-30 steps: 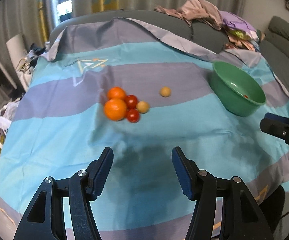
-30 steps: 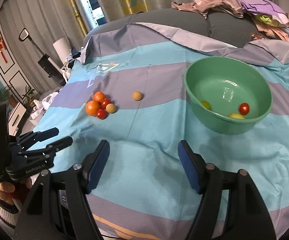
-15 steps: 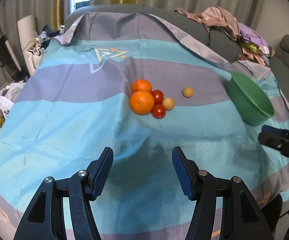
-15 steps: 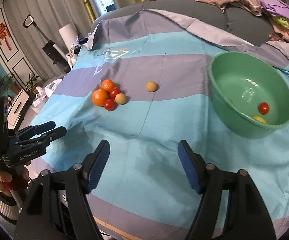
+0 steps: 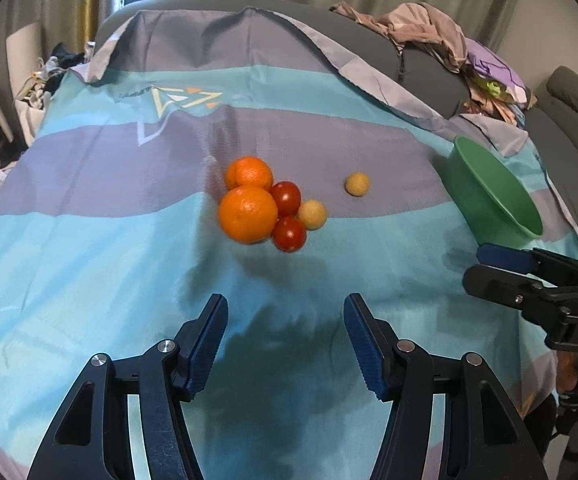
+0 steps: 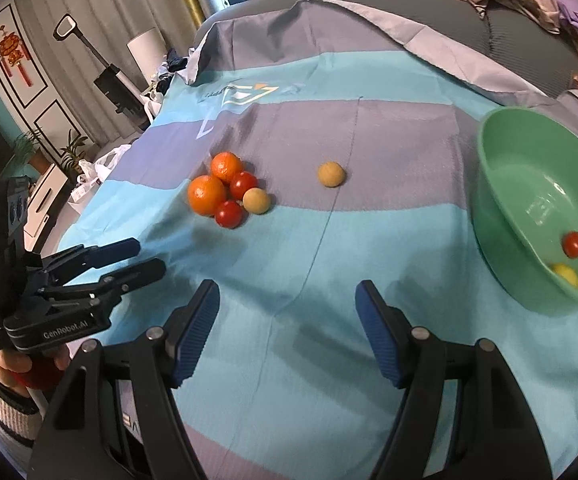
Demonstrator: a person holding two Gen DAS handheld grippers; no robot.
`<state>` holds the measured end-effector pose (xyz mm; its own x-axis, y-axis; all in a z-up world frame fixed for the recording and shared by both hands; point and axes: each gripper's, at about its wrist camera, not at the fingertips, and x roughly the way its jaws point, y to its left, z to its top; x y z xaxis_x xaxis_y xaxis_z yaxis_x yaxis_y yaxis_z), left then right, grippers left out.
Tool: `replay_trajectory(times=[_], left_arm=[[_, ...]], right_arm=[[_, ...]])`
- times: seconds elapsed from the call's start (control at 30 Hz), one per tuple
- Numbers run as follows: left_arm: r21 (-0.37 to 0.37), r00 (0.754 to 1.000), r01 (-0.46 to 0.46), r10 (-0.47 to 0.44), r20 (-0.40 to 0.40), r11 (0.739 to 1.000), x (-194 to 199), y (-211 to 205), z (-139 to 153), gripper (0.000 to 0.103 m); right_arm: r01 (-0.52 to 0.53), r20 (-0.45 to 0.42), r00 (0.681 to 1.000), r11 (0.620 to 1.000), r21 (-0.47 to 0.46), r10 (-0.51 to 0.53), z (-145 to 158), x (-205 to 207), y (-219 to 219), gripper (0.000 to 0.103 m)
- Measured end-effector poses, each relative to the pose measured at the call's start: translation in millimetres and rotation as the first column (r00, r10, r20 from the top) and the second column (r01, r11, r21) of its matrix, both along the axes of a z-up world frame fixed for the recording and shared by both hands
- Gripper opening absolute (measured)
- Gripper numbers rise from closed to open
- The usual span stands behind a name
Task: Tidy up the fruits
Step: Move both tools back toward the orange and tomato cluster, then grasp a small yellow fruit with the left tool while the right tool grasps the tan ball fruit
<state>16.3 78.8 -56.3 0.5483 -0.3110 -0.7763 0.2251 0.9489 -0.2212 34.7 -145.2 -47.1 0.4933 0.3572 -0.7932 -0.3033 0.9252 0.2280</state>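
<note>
striped cloth covers the surface; grey curtains behind it. left tool, marked "genrobot.ai", and right tool both spread, empty.

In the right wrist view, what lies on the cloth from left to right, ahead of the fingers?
Left gripper → front orange → cluster's tan ball → lone tan ball → green bowl → red tomato inside it.

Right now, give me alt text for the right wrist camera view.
An open right gripper hangs over a striped blue cloth, facing five clustered fruits and one lone tan fruit. A green bowl at right holds a tomato and a yellow fruit.
</note>
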Motion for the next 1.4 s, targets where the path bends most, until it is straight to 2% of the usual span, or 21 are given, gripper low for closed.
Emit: replay_trajectory(times=[0.47, 0.57, 0.73, 0.83, 0.93, 1.0, 1.07, 1.13, 1.4], left_arm=[[-0.030, 0.998, -0.003, 0.001, -0.060, 1.000, 50, -17, -22, 0.051], [-0.025, 0.998, -0.001, -0.001, -0.069, 1.000, 54, -21, -26, 0.046], [-0.027, 0.998, 0.002, -0.004, -0.066, 1.000, 52, -25, -25, 0.045], [-0.009, 1.000, 0.006, -0.006, -0.020, 1.000, 45, -28, -15, 0.045], [-0.008, 0.997, 0.065, -0.064, 0.040, 0.998, 44, -34, -5, 0.045], [0.015, 0.997, 0.074, -0.074, 0.030, 0.997, 54, -39, -8, 0.045], [0.012, 0.996, 0.087, -0.087, 0.008, 0.996, 65, -43, -13, 0.038], [0.006, 0.995, 0.099, -0.099, -0.008, 0.995, 73, -46, -16, 0.037], [0.107, 0.993, 0.112, -0.109, -0.039, 0.988, 87, -60, -23, 0.037]], right_arm=[[0.018, -0.047, 0.999, 0.999, 0.041, -0.016, -22, 49, -14, 0.070], [0.026, -0.052, 0.998, 0.999, 0.046, -0.023, -24, 55, -18, 0.070], [0.032, -0.046, 0.999, 0.998, 0.054, -0.030, -24, 59, -22, 0.070], [0.036, -0.042, 0.999, 0.997, 0.061, -0.034, -24, 59, -26, 0.070], [0.037, -0.039, 0.999, 0.997, 0.061, -0.034, -24, 61, -28, 0.070], [0.040, -0.039, 0.999, 0.997, 0.061, -0.038, -25, 64, -29, 0.070], [0.041, -0.034, 0.999, 0.997, 0.064, -0.039, -24, 65, -30, 0.070], [0.040, -0.032, 0.999, 0.997, 0.059, -0.038, -24, 67, -31, 0.070], [0.013, -0.029, 1.000, 0.999, 0.043, -0.012, -26, 86, -26, 0.069]])
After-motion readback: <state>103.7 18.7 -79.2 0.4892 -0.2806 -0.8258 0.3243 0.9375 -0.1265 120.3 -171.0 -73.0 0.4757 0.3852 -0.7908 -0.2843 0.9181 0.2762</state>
